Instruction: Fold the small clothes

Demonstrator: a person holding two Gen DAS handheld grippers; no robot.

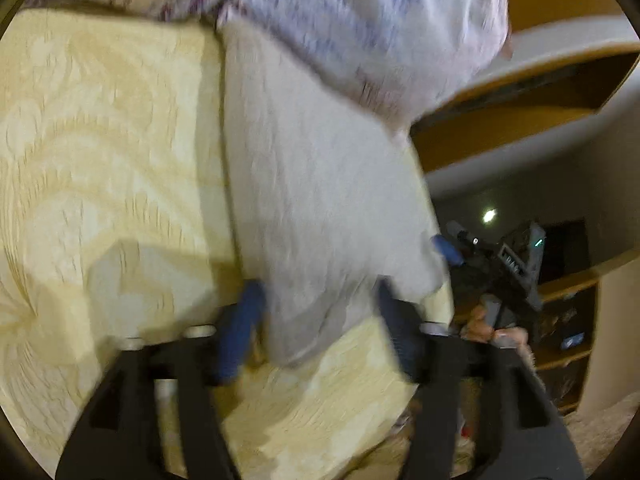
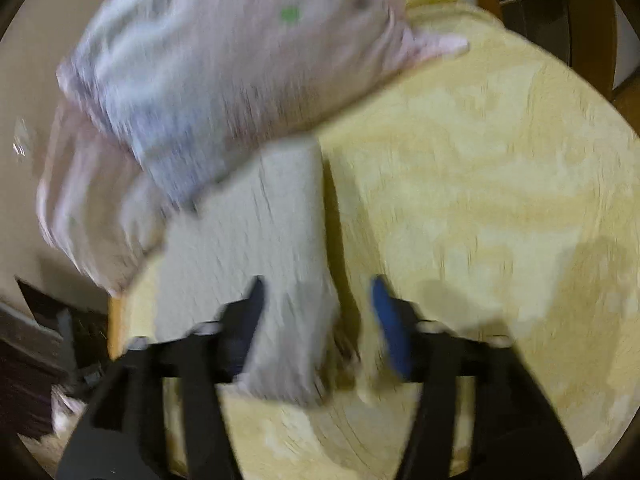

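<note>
While both views are motion-blurred, this much reads:
left gripper (image 1: 320, 300): jaws spread wide, grey cloth (image 1: 320, 184) lying between the blue pads (image 1: 240, 332), not pinched.
right gripper (image 2: 320, 312): jaws apart, cloth end (image 2: 276, 280) against the left pad, right pad (image 2: 390, 324) clear of it.
cloth: long folded strip on yellow cover (image 1: 100, 140), near its edge; far end tucked under pillow (image 1: 360, 24).
pillow: white-lilac print, at cover's far edge, overlapping cloth.
right gripper from left view (image 1: 500, 260): just beside the cloth's edge, hand (image 1: 492, 328) below it.
background: wooden shelves (image 1: 520, 120), blurred.
</note>
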